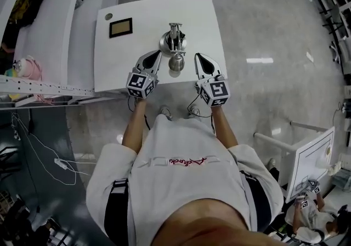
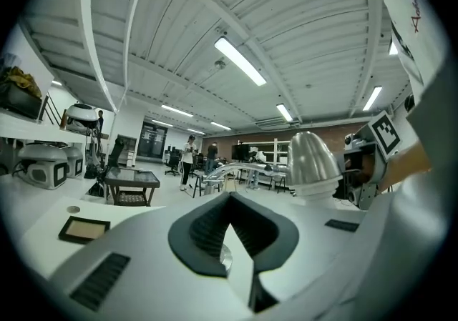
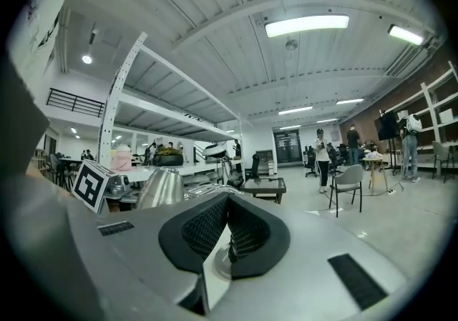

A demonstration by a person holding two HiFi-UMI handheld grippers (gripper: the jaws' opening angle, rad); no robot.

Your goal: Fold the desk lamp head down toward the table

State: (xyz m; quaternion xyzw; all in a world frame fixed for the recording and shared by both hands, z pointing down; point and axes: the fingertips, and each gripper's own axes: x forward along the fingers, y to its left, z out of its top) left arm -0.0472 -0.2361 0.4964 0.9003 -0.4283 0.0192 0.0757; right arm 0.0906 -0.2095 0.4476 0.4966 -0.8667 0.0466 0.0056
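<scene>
Lamp (image 1: 174,47) stands approx mid-width on the white table (image 1: 109,69), toward the person's edge. In head view its long axis runs straight away from the person: round base (image 1: 164,42) at the far end, lamp head (image 1: 176,63) at the near end, arm btwn them. In left gripper view the head is a silver bell with its rounded crown up and wide mouth facing down at the tabletop. The thin arm curves off to the left behind it, roughly level.

Left gripper (image 1: 157,55) is just left of the head and right gripper (image 1: 198,56) just right of it. The head sits btwn the two, neither touching it. Both point away from the person, approx level w/ the tabletop. Left jaws are pressed together, nothing in them. Right jaws are likewise together, empty.

A dark picture frame (image 1: 120,27) lies flat near the table's far-left corner, well apart from the lamp.
</scene>
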